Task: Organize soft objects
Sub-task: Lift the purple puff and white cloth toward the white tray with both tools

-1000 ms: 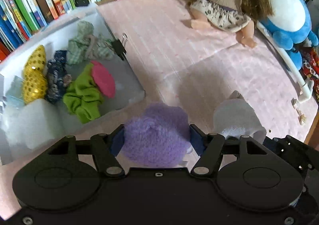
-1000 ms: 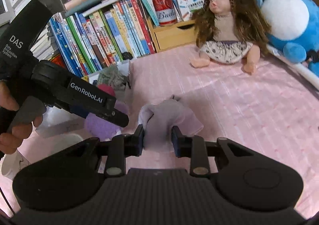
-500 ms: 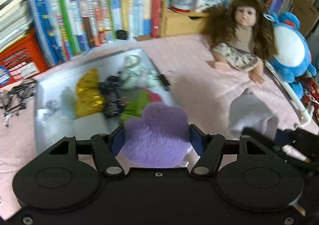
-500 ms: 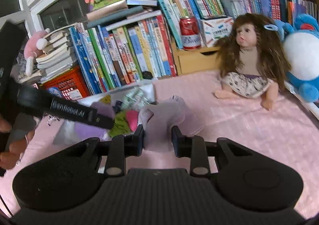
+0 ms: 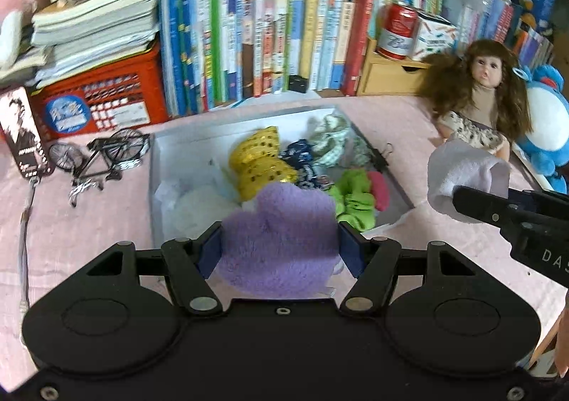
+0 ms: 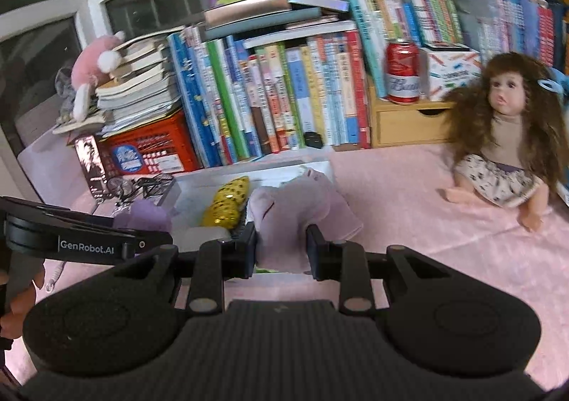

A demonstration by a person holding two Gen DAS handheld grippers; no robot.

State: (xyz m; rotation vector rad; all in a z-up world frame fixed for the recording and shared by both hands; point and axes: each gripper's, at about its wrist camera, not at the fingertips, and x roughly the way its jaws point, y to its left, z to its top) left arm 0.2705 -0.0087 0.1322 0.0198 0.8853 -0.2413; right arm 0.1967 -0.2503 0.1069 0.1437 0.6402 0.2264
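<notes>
My left gripper (image 5: 279,248) is shut on a fluffy purple soft piece (image 5: 281,237) and holds it above the near edge of the white box (image 5: 156,166). The box holds a gold sequinned piece (image 5: 258,159), a dark blue patterned piece (image 5: 306,162), a green checked piece (image 5: 330,137), a lime green piece (image 5: 354,198), a pink piece (image 5: 378,185) and white fluffy stuff (image 5: 199,201). My right gripper (image 6: 281,248) is shut on a pale lilac cloth (image 6: 302,212), held up to the right of the box; the cloth also shows in the left wrist view (image 5: 466,169).
A doll (image 5: 480,102) and a blue plush (image 5: 547,127) sit at the back right on the pink tablecloth. Books, a red crate (image 5: 99,98), a red can (image 5: 396,31) and a wooden drawer (image 5: 387,75) line the back. A model bicycle (image 5: 103,155) lies left of the box.
Both grippers have risen and tilted up with their soft pieces still held. The box now lies straight ahead of the left gripper, and the right gripper has come closer to it.
</notes>
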